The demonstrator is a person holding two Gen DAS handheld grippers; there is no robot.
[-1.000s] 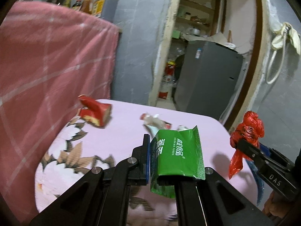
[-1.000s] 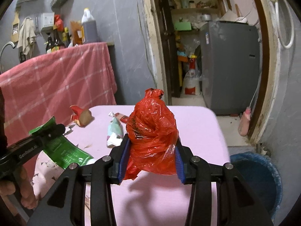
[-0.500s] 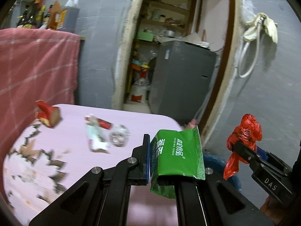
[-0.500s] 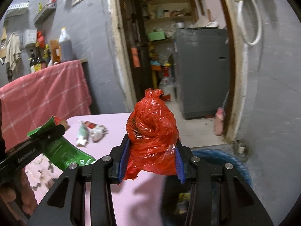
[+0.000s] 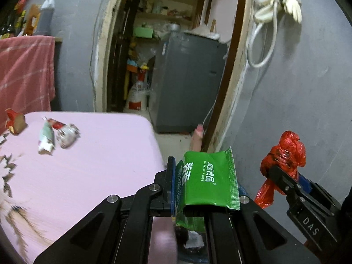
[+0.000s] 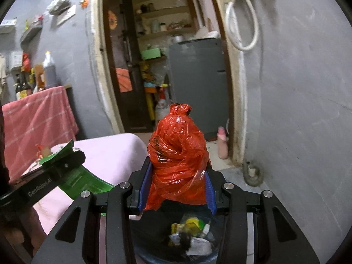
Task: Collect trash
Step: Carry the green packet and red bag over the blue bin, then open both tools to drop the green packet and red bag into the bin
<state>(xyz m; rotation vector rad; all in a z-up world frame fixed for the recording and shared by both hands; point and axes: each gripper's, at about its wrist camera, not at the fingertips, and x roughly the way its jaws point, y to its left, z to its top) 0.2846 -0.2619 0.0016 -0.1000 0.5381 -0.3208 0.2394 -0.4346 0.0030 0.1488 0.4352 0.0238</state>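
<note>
My left gripper is shut on a green snack wrapper and holds it past the right edge of the pink table. My right gripper is shut on a crumpled red plastic bag, held above a blue trash bin with several scraps in it. The bin also shows under the left gripper. The red bag and right gripper show at the right of the left wrist view. The wrapper and left gripper show at the left of the right wrist view.
Other trash lies on the table's far left: a crumpled clear wrapper, a pale green-white packet, a red scrap. A grey wall stands close on the right. A doorway with a grey fridge is ahead.
Both grippers have swung right, off the table and toward the wall. The trash bin has come into view under them. Both keep their hold.
</note>
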